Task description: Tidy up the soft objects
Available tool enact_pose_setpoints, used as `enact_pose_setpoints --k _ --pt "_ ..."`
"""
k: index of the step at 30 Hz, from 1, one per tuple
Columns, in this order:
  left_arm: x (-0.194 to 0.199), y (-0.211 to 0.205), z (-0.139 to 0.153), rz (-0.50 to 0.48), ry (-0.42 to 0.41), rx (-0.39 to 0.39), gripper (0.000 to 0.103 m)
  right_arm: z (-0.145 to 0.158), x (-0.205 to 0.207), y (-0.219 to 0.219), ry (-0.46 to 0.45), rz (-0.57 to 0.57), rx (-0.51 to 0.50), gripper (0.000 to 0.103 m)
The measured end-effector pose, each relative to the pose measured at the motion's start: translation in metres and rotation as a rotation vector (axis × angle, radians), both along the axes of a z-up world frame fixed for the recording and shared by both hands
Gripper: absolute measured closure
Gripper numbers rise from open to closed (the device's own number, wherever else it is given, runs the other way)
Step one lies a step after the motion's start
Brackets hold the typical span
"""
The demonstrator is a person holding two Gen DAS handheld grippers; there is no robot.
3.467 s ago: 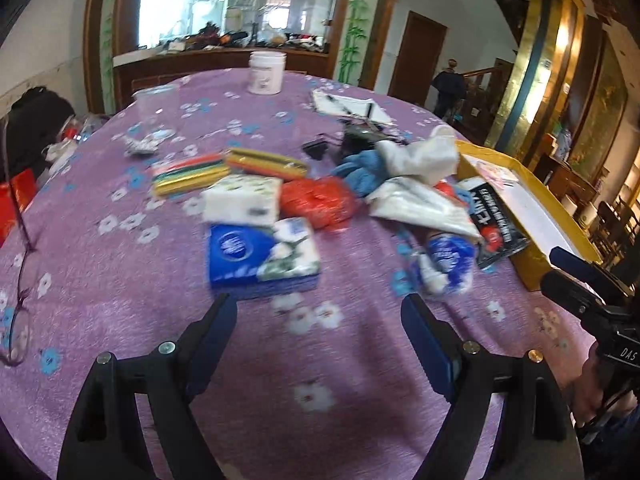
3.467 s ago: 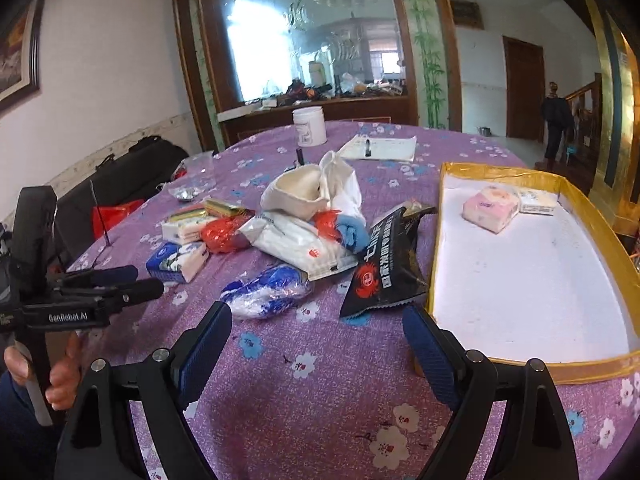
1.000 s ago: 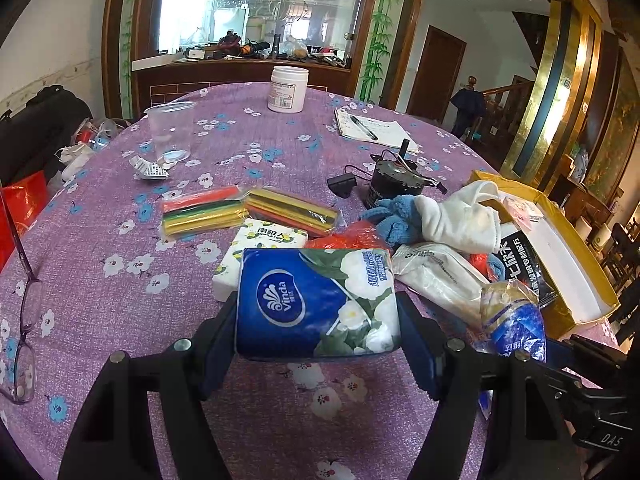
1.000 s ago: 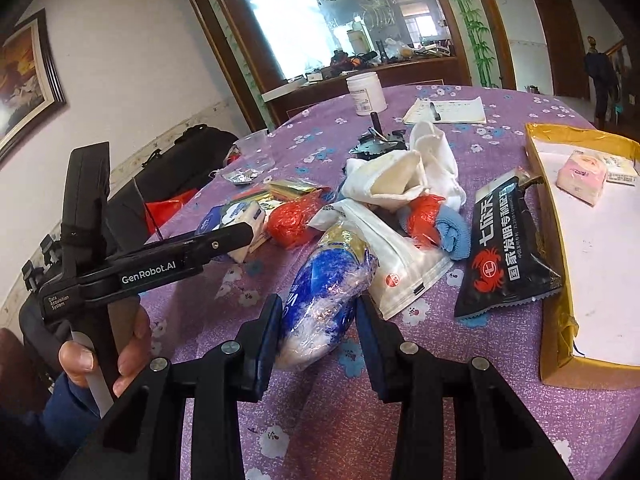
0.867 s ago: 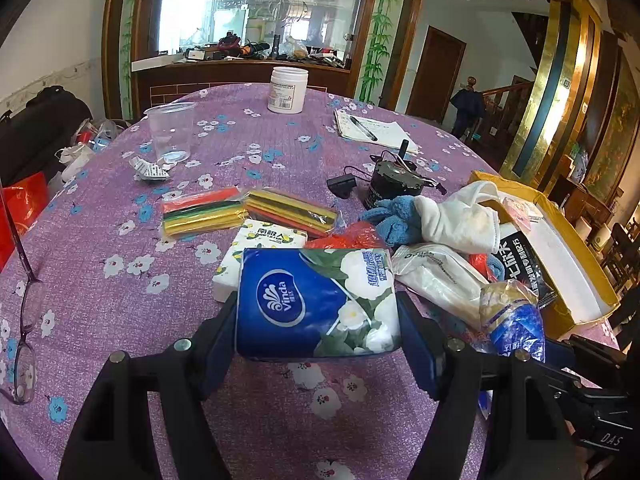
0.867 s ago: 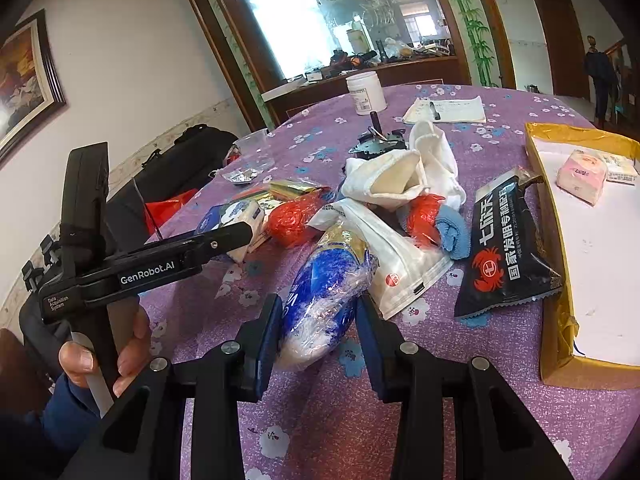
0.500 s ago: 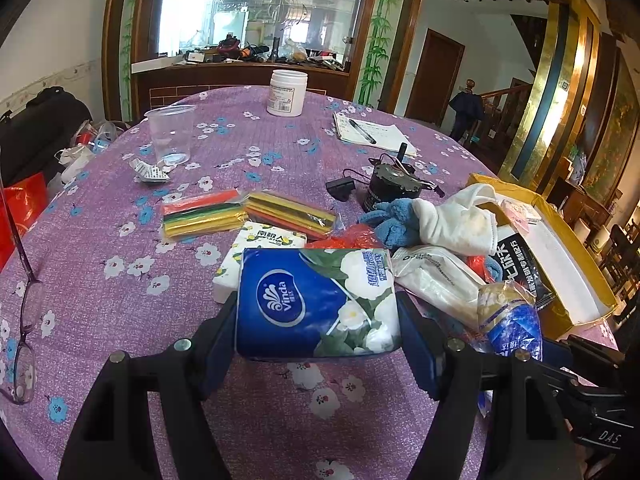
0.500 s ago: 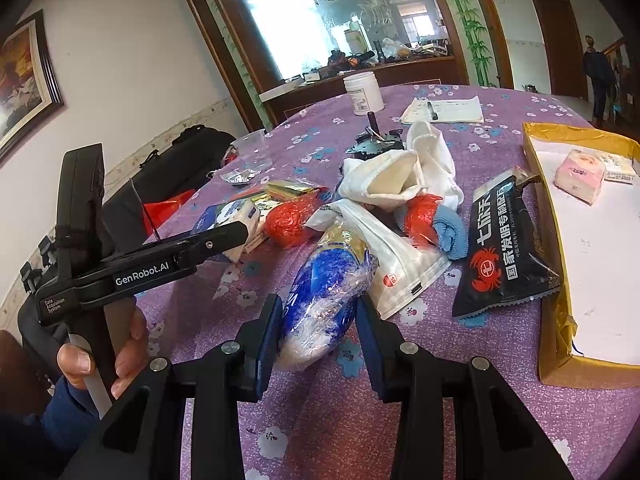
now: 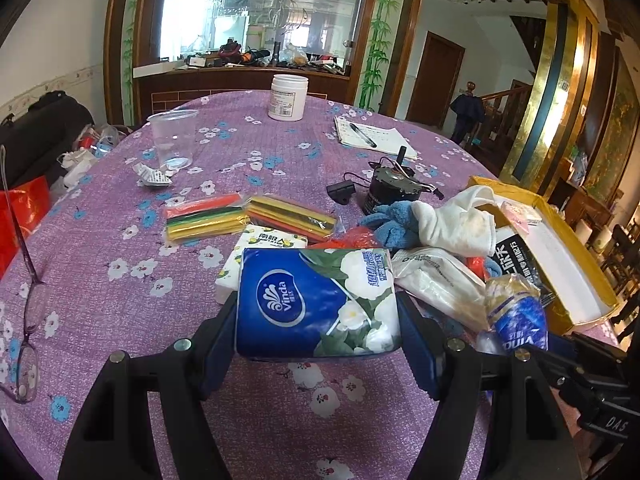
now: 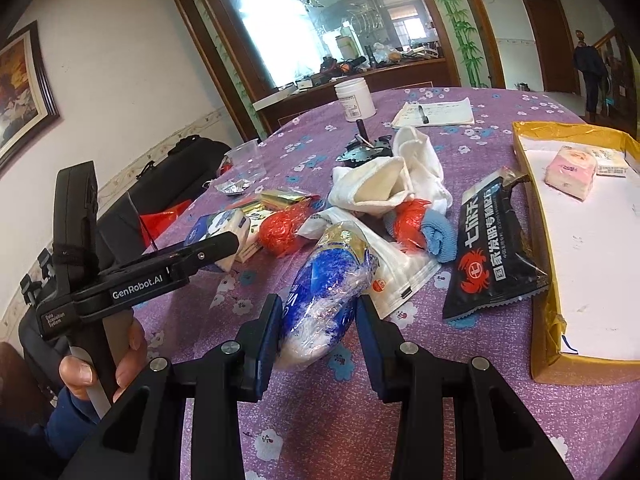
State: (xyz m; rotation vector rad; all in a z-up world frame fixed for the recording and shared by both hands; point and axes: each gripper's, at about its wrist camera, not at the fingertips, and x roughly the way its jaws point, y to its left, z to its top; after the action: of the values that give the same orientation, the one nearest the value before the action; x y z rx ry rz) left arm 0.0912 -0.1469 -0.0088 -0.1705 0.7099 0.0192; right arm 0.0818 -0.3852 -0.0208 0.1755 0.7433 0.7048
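Above the purple desk (image 9: 120,208) we grip one soft thing in each hand: our left claw (image 9: 316,316) is clenched on the blue tissue pack (image 9: 316,304), squeezed across its short sides and lifted clear of the cloth so it will not drag on the pile; our right claw (image 10: 318,314) is clamped on the crinkled blue wrapped roll (image 10: 324,296), pinched near its lower end so that it tilts forward. The yellow box (image 10: 540,240) lies open to the right, a pink tissue pack (image 10: 570,168) already in it; we judge both loads are bound there, lifted above its wall.
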Motion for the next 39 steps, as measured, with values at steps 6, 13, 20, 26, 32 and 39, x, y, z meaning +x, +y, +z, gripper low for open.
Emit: enact_pose_setpoints --k 6,13,20,26,32,39 --pt "-0.006 -0.01 0.003 -0.009 -0.016 0.035 0.03 0.002 -0.002 -0.008 -0.011 -0.03 -0.013 0.062" --pt "-0.007 -0.017 0.002 -0.031 -0.02 0.038 0.03 0.001 0.006 -0.022 -0.004 -0.067 0.007 0.062" --pt "-0.009 -0.011 0.0 -0.034 -0.038 -0.014 0.03 0.0 0.008 -0.023 0.01 -0.081 0.007 0.062" --pt "-0.014 -0.011 0.002 -0.033 -0.062 -0.019 0.03 -0.001 0.009 -0.024 0.011 -0.118 -0.014 0.062" --pt "-0.016 -0.009 0.002 -0.03 -0.07 -0.029 0.03 -0.002 0.011 -0.024 0.017 -0.129 -0.023 0.062" --pt "-0.016 -0.009 0.002 -0.029 -0.07 -0.028 0.03 -0.002 0.01 -0.024 0.012 -0.127 -0.02 0.062"
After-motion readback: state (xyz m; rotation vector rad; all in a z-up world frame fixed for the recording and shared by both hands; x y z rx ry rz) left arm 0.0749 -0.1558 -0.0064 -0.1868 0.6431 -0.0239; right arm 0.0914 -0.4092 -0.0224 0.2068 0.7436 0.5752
